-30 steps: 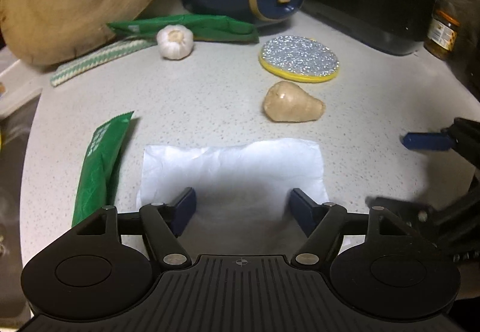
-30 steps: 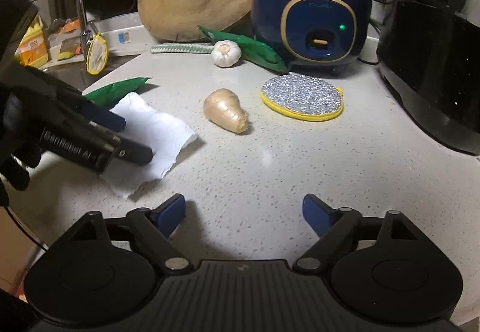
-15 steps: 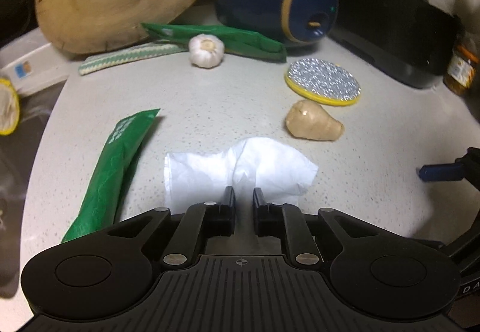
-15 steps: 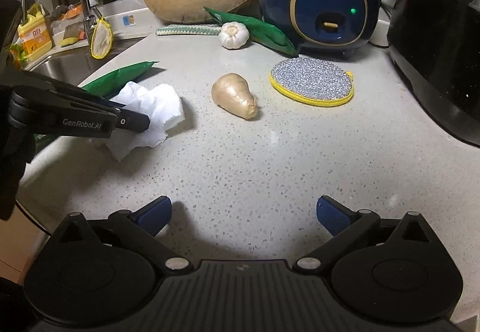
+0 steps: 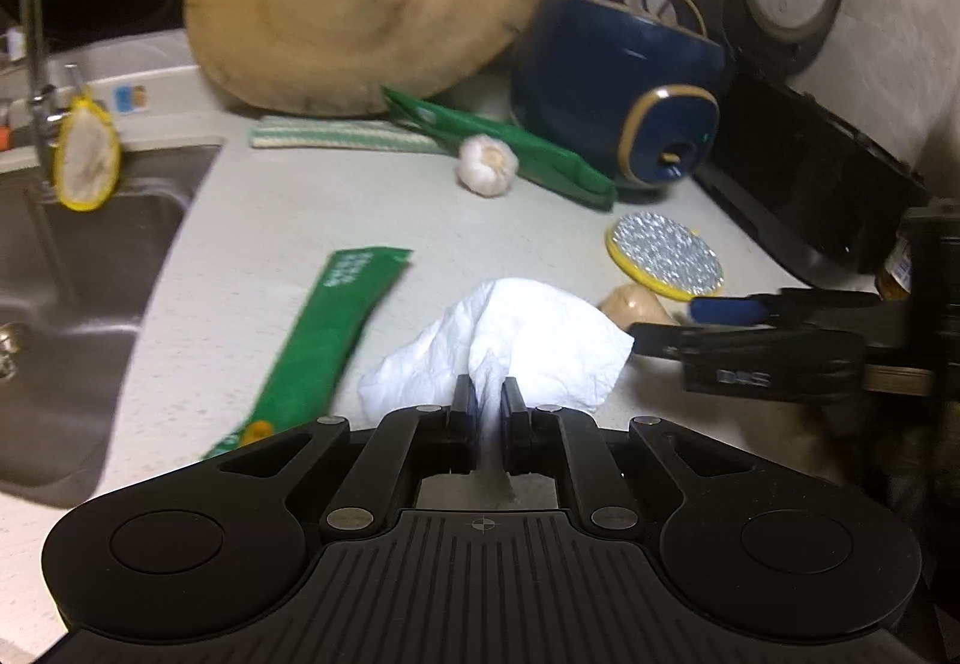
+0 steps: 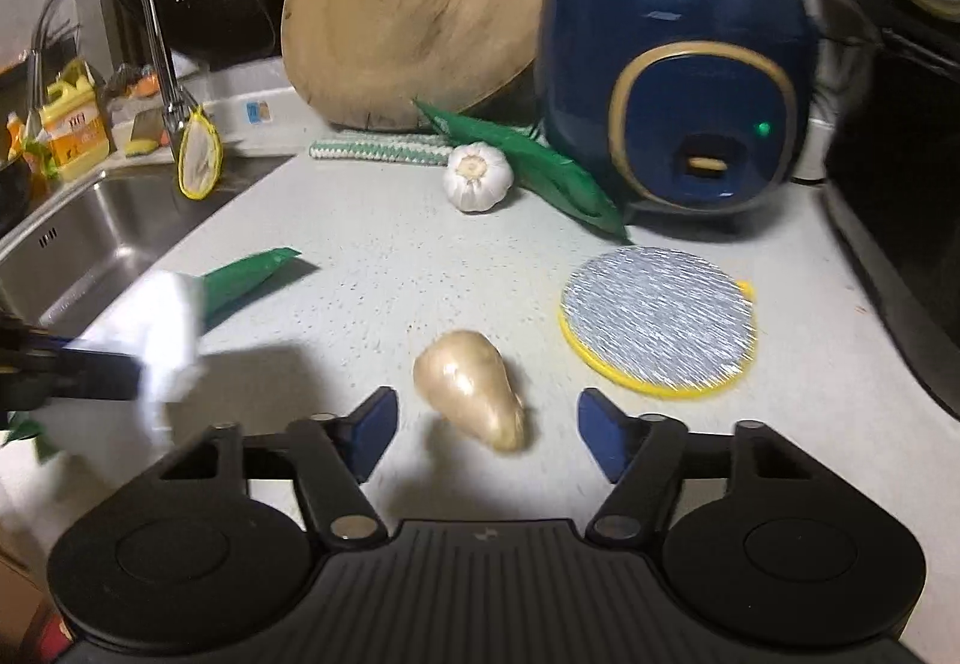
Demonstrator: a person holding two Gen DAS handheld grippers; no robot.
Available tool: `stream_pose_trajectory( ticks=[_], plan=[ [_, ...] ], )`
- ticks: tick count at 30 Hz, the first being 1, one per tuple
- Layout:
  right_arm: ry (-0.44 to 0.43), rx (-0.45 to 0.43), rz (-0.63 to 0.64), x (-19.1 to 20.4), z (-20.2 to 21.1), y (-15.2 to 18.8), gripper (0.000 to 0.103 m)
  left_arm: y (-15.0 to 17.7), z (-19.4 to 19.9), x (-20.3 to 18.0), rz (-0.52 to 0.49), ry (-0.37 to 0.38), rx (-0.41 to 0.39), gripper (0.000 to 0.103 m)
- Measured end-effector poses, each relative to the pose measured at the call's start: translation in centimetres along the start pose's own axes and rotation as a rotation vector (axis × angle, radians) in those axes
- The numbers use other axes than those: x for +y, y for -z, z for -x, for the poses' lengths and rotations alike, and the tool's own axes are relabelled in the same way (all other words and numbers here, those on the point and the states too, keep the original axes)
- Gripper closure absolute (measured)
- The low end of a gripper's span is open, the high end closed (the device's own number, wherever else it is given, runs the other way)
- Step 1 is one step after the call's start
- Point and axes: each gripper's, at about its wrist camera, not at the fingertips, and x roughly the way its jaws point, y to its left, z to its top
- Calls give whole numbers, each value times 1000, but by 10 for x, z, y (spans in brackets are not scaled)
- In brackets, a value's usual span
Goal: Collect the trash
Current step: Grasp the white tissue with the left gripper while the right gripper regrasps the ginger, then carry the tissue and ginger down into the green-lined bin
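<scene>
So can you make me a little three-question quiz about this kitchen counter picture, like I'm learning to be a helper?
1. True or false: the left gripper is shut on the white paper napkin.
2. What lies between the right gripper's closing jaws: A the garlic bulb, B the ginger root, C the round scouring pad?
3. Fill in: the wooden cutting board leans beside the blue ____.

Key: 1 true; 2 B; 3 rice cooker.

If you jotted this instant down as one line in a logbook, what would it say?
left gripper: shut on white tissue, lifted | right gripper: jaws closing around ginger root, pads not touching | green wrapper: on counter
</scene>
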Motion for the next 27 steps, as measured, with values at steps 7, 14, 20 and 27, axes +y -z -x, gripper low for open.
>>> stream_pose_trajectory(
  ticks=[7, 14, 20, 27],
  plan=[
    [-9, 30, 39, 12, -14, -6, 61, 5, 9, 13, 52, -22, -6, 92],
    [-49, -25, 21, 25, 27, 2, 65, 7, -1, 15, 39, 10, 22, 92],
    [-21, -70, -37, 39, 72, 16, 65, 14, 11, 17, -10, 54, -7, 92],
    [71, -103, -72, 81, 123, 39, 65, 42, 62, 38, -31, 148, -64, 92]
  ],
)
